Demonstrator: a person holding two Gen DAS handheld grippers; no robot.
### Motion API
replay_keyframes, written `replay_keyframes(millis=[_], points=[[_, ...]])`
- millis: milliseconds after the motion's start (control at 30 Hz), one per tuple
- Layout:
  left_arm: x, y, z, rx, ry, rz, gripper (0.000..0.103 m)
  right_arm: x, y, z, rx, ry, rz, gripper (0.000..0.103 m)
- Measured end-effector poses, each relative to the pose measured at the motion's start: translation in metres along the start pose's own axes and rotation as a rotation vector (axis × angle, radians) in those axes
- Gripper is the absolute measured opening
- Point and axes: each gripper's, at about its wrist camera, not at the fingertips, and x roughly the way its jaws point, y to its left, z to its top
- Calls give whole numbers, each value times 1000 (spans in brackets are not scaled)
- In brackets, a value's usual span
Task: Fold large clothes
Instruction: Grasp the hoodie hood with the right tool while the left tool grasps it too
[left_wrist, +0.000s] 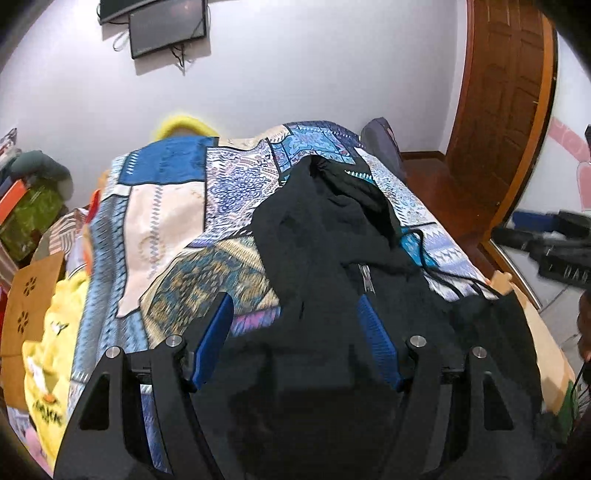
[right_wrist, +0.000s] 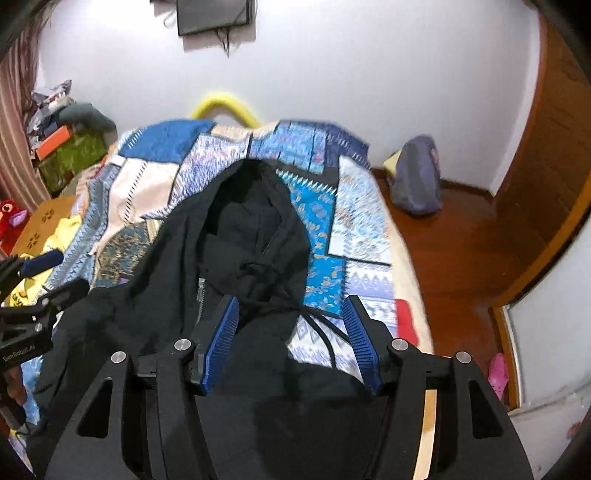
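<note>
A black zip-up hoodie (left_wrist: 317, 236) lies rumpled on the patchwork bedspread (left_wrist: 166, 206), filling the centre and lower right of the left wrist view (its hood (right_wrist: 247, 206) gapes open at mid-frame in the right wrist view). The left gripper (left_wrist: 295, 325) stands with jaws apart, nothing clamped between its blue pads (left_wrist: 376, 343). The right gripper (right_wrist: 291, 332) is likewise parted over the cloth and the drawstring (right_wrist: 325, 332), gripping neither.

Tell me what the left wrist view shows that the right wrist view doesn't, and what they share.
Left wrist only: the wooden door at right and a yellow garment spread beside the bed.

Right wrist only: a red plush toy at left and pink slippers on the floor at right.

Shared: the black hoodie with its zipper on the patchwork bedspread, the wall screen, and open tongs, left and right, above the cloth.
</note>
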Motion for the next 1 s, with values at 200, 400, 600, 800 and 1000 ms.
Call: replay_keyframes(millis=[200, 400, 600, 800, 1000], points=[[63, 0, 33, -54, 63, -57, 69, 54, 3, 30, -10, 40, 3, 55], [127, 3, 51, -91, 138, -92, 68, 106, 4, 53, -3, 76, 5, 55], [179, 8, 58, -59, 186, 11, 57, 153, -3, 60, 57, 141, -3, 53], [187, 4, 48, -36, 181, 4, 20, 180, -17, 42, 124, 222, 37, 15], [142, 6, 45, -1, 129, 45, 10, 122, -22, 31, 143, 114, 57, 10]])
